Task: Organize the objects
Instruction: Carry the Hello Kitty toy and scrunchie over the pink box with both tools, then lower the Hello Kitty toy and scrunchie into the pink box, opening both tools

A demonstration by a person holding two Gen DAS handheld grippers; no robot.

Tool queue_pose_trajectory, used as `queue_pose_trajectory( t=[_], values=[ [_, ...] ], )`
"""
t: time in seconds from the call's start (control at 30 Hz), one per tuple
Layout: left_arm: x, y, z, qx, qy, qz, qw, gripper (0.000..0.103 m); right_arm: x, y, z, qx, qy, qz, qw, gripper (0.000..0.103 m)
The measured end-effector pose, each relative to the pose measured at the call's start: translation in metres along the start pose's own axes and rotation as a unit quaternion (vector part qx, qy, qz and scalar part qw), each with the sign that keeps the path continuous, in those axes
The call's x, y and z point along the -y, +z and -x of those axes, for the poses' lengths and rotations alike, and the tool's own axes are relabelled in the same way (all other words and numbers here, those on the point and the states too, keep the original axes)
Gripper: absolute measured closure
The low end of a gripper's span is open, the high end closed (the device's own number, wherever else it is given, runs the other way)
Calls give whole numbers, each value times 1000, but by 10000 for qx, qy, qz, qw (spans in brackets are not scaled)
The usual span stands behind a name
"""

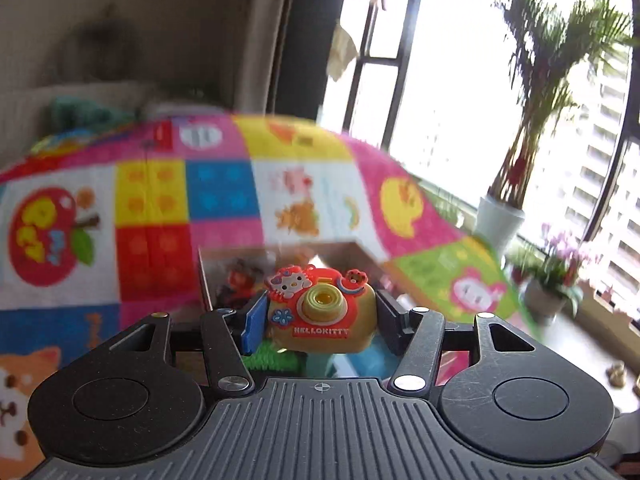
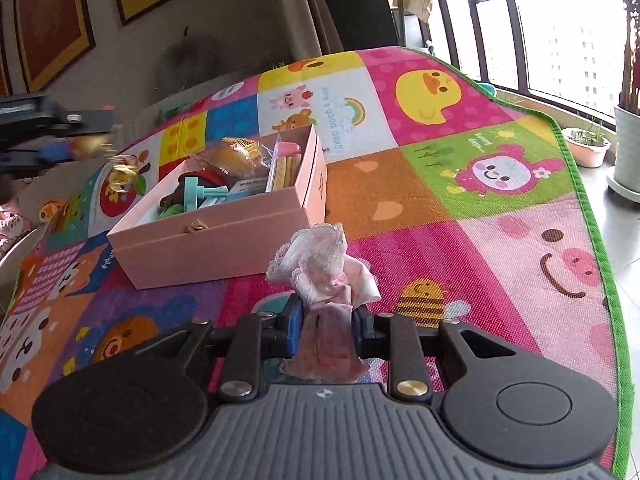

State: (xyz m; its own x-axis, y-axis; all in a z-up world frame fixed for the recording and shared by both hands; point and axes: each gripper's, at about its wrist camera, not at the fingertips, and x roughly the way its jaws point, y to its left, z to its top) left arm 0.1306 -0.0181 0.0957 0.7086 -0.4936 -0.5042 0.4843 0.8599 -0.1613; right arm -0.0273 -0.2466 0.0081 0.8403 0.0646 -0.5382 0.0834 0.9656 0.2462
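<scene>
A pink cardboard box sits open on the colourful play mat, its lid nested underneath as a base. Inside it lie a packet holding a round brown bun, a clear sleeve of biscuit sticks, a teal plastic toy, something green at the near corner and a dark reddish item that is too hidden to name. From the left wrist view the same box appears blurred, directly beyond and below the fingers, with its contents only a smear of red and dark shapes.

The left gripper is clamped on a toy camera, orange-red and yellow with a Hello Kitty figure on top and "HELLOKITTY" lettered on the front. The blue pad presses its left side and the black finger its right, and the toy hangs in the air above the box's near end. The right wrist view shows this gripper only as a blurred dark shape at the far left edge.

The right gripper is closed on a bunched pink-and-white lace cloth, squeezed between both pads. The cloth rises above the fingertips and drapes below them, held over the mat just in front of the box's near long wall, close to its right corner.

A white planter and a pink pot stand on the floor by the window, off the mat.
</scene>
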Motion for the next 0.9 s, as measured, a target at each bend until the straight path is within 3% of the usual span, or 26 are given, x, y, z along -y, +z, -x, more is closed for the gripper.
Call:
queue_pose_trajectory(
  t=[0.07, 0.13, 0.43, 0.5, 0.63, 0.73, 0.83, 0.9],
  values=[
    [-2, -12, -26, -398, 360, -46, 9985, 42, 0, 0, 0, -3, -11, -10, 10000, 79],
    [-2, -23, -33, -531, 532, -239, 9969, 42, 1, 0, -1, -23, -7, -21, 10000, 79],
    [7, -39, 6, -140, 338, -581, 9976, 45, -1, 1, -6, -160, -12, 59, 9999, 78],
    [9, -38, 11, 33, 445, -610, 9971, 45, -1, 1, -6, -164, -36, 61, 9998, 78],
    [-1, -41, 30, 354, 549, -41, 9979, 45, -1, 1, -7, -173, -68, 54, 9998, 78],
    [-8, -59, 45, 337, 456, 598, 9966, 45, 1, 4, -11, -340, -71, 47, 9994, 78],
    [-12, -87, 55, 213, 30, 937, 9954, 45, -8, 19, -11, -408, -246, 447, 9979, 78],
    [-19, -104, 55, 197, -292, 1092, 9934, 45, -15, 42, -6, -331, -136, 547, 9979, 78]
  ],
)
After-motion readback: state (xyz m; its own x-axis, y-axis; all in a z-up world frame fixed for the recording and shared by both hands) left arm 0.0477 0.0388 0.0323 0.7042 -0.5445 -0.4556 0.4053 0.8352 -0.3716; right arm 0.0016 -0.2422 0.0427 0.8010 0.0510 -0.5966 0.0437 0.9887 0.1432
